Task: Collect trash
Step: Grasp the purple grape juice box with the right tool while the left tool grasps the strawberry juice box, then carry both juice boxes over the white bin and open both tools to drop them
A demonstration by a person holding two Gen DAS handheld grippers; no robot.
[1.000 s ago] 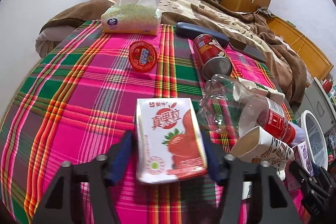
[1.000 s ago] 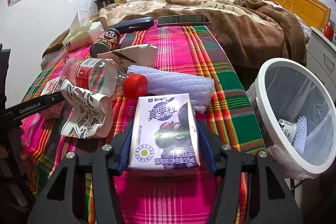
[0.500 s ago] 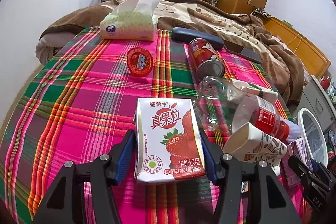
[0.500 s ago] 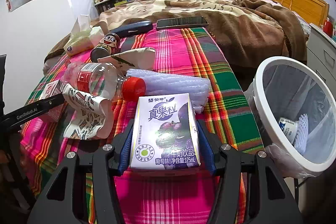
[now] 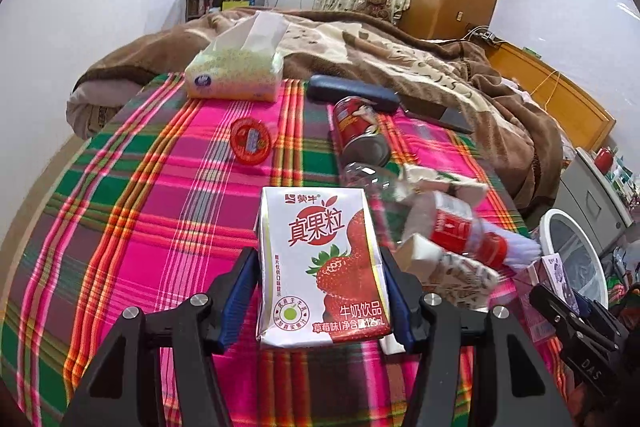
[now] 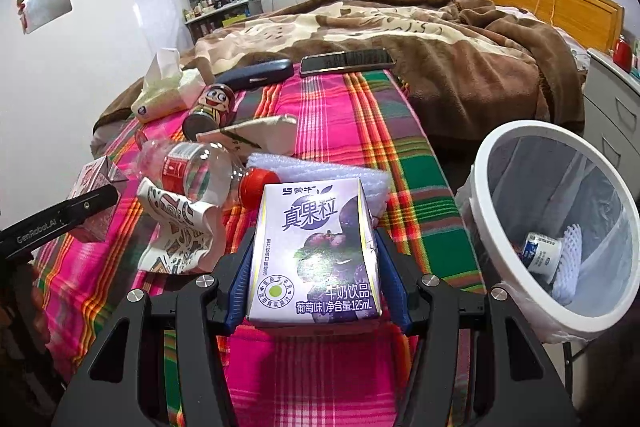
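Observation:
My left gripper (image 5: 320,291) is shut on a strawberry milk carton (image 5: 320,259) and holds it above the plaid tablecloth (image 5: 160,211). My right gripper (image 6: 314,279) is shut on a purple grape milk carton (image 6: 316,251). A white trash bin (image 6: 560,227) with a liner stands off the table's right edge; a yoghurt cup (image 6: 540,253) and foam net lie inside. On the table lie a clear bottle with a red cap (image 6: 200,171), a crumpled paper cup (image 6: 176,227), a red can (image 5: 356,131), a white foam sheet (image 6: 320,171) and a red jelly cup (image 5: 250,141).
A tissue pack (image 5: 236,75), a dark glasses case (image 5: 352,93) and a phone (image 6: 346,61) lie at the table's far end. A bed with a brown blanket (image 6: 440,39) lies beyond. A grey cabinet (image 6: 612,99) stands behind the bin.
The left gripper has closed on the strawberry carton and lifted it. The right gripper has risen slightly with the grape carton in it.

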